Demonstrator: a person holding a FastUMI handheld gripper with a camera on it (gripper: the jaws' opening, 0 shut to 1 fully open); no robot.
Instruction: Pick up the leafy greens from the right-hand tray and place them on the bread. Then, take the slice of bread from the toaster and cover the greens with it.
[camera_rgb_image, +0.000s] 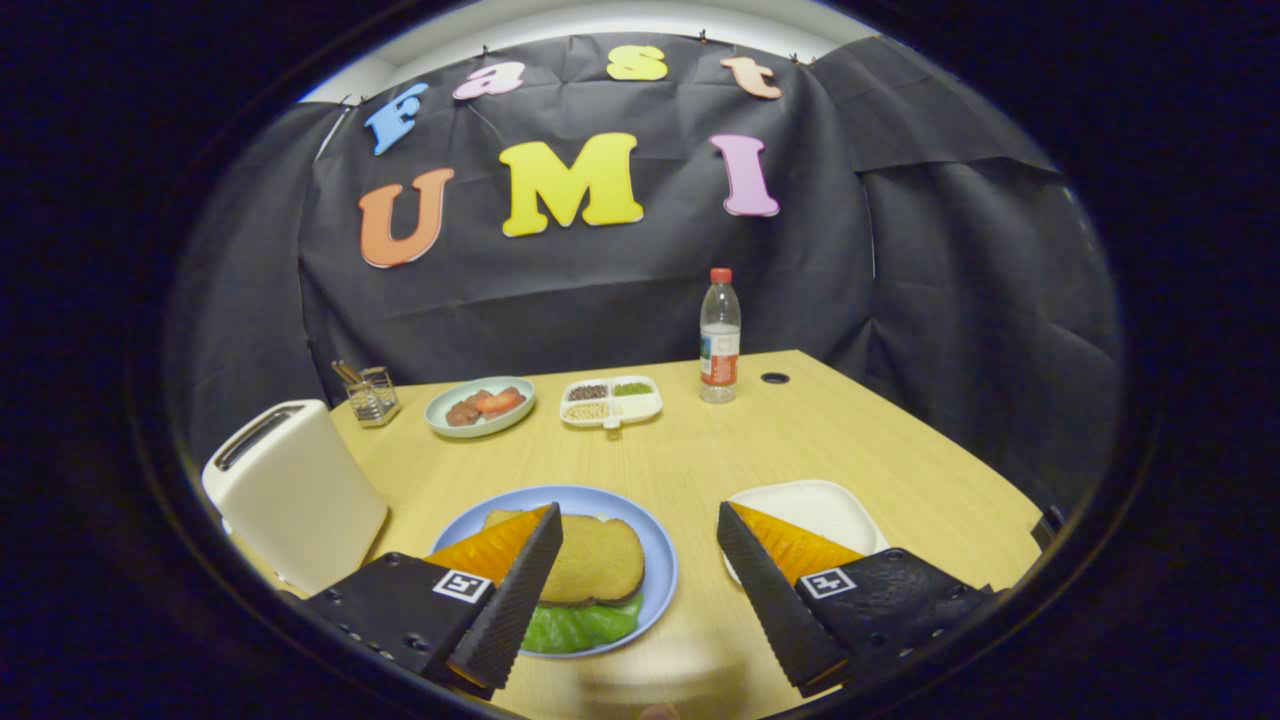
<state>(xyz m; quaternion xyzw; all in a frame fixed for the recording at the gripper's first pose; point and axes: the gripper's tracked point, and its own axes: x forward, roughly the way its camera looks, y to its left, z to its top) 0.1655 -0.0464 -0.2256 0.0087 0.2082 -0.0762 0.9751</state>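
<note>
Blue plate: 1 bread slice over 1 greens leaf; claw apart, empty.

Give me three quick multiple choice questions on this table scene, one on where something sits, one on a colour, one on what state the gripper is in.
1. Where does the bottle stand?
A. beside the divided dish
B. on the toaster
C. on the blue plate

2. What colour is the tray?
A. red
B. white
C. black

3. How is the gripper?
A. shut on the bread
B. shut on greens
C. open, holding nothing

Answers: 1 A, it stands just right of the dish. 2 B, its surface is white. 3 C, the fingers stand wide apart.
</note>
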